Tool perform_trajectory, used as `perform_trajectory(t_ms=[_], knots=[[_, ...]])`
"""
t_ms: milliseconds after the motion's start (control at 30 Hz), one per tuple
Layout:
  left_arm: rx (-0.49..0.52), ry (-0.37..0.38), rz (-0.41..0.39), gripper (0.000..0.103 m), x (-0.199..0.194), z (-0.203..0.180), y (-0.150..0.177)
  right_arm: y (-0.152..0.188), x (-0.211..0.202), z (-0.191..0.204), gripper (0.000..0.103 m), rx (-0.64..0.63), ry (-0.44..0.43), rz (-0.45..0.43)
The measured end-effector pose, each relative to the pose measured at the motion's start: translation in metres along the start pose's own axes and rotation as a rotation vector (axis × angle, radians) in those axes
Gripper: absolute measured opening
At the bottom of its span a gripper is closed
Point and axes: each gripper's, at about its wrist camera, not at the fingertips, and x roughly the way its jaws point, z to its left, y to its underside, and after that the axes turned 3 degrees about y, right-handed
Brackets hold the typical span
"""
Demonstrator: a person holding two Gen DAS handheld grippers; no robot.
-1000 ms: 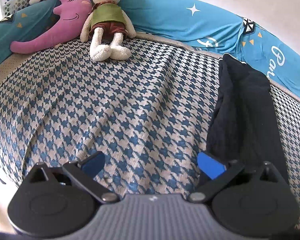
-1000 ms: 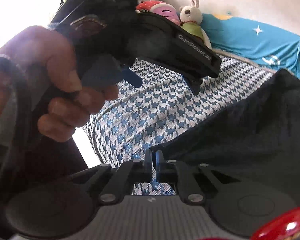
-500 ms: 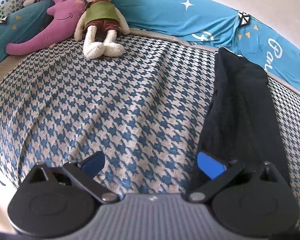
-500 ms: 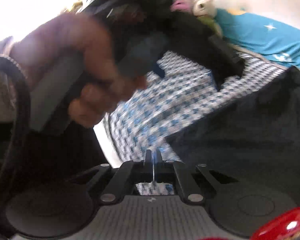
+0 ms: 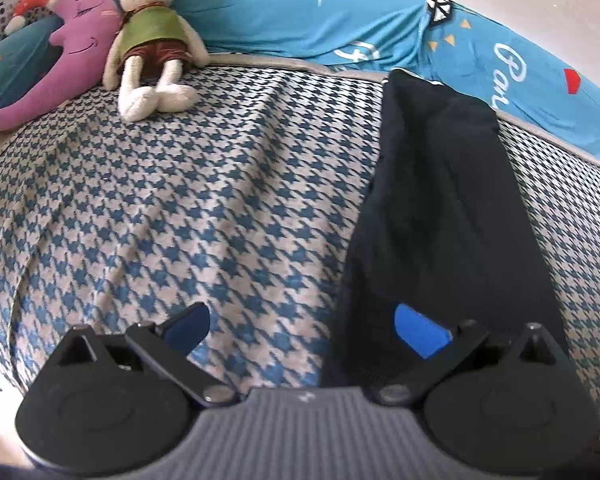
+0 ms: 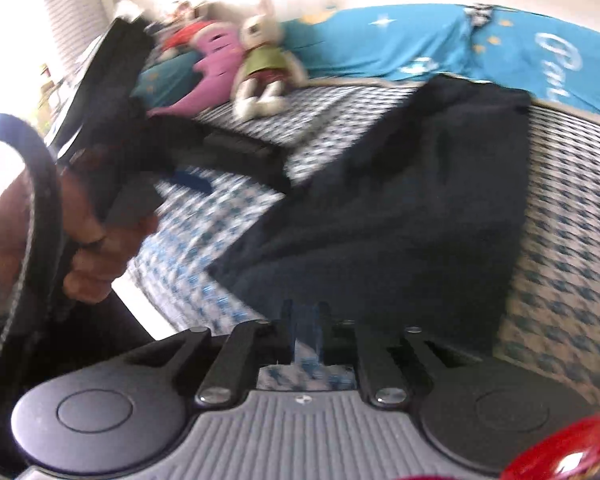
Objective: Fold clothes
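Left tool (image 5: 302, 326) hangs wide open and empty over the bed's houndstooth cover (image 5: 188, 184), its right pad over the near edge of the dark folded garment (image 5: 444, 200), while the right tool (image 6: 305, 320), jaws barely parted and opening, holds nothing visible before that garment (image 6: 400, 208).

bed cover (image 5: 172, 200): woven cloth, houndstooth, slightly rough, matt
dark garment (image 5: 440, 200): soft matt cloth, creased
rabbit toy (image 5: 152, 44): plush, fuzzy
moon pillow (image 5: 72, 48): smooth plush cloth
blue sheet (image 5: 300, 20): thin printed cloth, smooth
left tongs (image 5: 302, 326): matt black plastic, blue pads, ribbed grey housing, dull metal rivets
right tongs (image 6: 303, 320): matt black plastic
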Motion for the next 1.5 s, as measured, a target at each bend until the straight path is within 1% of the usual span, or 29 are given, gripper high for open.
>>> perform_trajectory(t_ms=[133, 200, 300, 433, 533, 567, 633, 733, 867, 933, 967, 1000, 1067, 1233, 1333, 1500], knots=[[0.018, 0.011, 0.005, 0.103, 0.001, -0.009, 0.001, 0.003, -0.023, -0.020, 0.020, 0.101, 0.088, -0.034], [0.029, 0.015, 0.008, 0.103, 0.002, -0.014, 0.002, 0.008, -0.034, -0.032, 0.025, 0.162, 0.142, -0.048], [0.045, 0.020, 0.017, 0.103, 0.005, -0.022, 0.004, 0.016, -0.044, -0.052, 0.026, 0.280, 0.192, -0.024], [0.066, 0.028, 0.030, 0.103, 0.008, -0.032, 0.009, 0.020, -0.040, -0.074, 0.026, 0.420, 0.176, 0.006], [0.084, 0.032, 0.037, 0.103, 0.010, -0.039, 0.013, 0.024, -0.039, -0.081, 0.027, 0.477, 0.133, 0.026], [0.090, 0.033, 0.040, 0.103, 0.010, -0.041, 0.014, 0.024, -0.037, -0.083, 0.030, 0.489, 0.127, 0.028], [0.099, 0.034, 0.045, 0.103, 0.011, -0.044, 0.016, 0.024, -0.032, -0.086, 0.030, 0.514, 0.116, 0.034], [0.106, 0.032, 0.056, 0.103, 0.014, -0.047, 0.018, 0.024, -0.030, -0.084, 0.031, 0.513, 0.116, 0.033], [0.101, 0.023, 0.075, 0.103, 0.017, -0.046, 0.021, 0.023, -0.023, -0.076, 0.030, 0.450, 0.147, 0.041], [0.096, 0.021, 0.083, 0.103, 0.019, -0.045, 0.022, 0.022, -0.021, -0.074, 0.023, 0.433, 0.161, 0.042], [0.093, 0.020, 0.085, 0.103, 0.020, -0.044, 0.022, 0.022, -0.020, -0.074, 0.013, 0.430, 0.166, 0.042], [0.093, 0.020, 0.085, 0.103, 0.020, -0.044, 0.023, 0.022, -0.020, -0.073, 0.008, 0.427, 0.170, 0.042], [0.096, 0.016, 0.085, 0.103, 0.021, -0.044, 0.023, 0.023, -0.021, -0.075, 0.006, 0.443, 0.162, 0.037], [0.105, 0.006, 0.084, 0.103, 0.022, -0.045, 0.024, 0.026, -0.032, -0.063, 0.005, 0.364, 0.212, 0.023], [0.104, 0.000, 0.084, 0.103, 0.022, -0.045, 0.024, 0.031, -0.030, -0.065, 0.005, 0.362, 0.230, 0.041], [0.080, -0.016, 0.062, 0.103, 0.019, -0.041, 0.022, 0.028, -0.029, -0.065, 0.006, 0.363, 0.234, 0.063]])
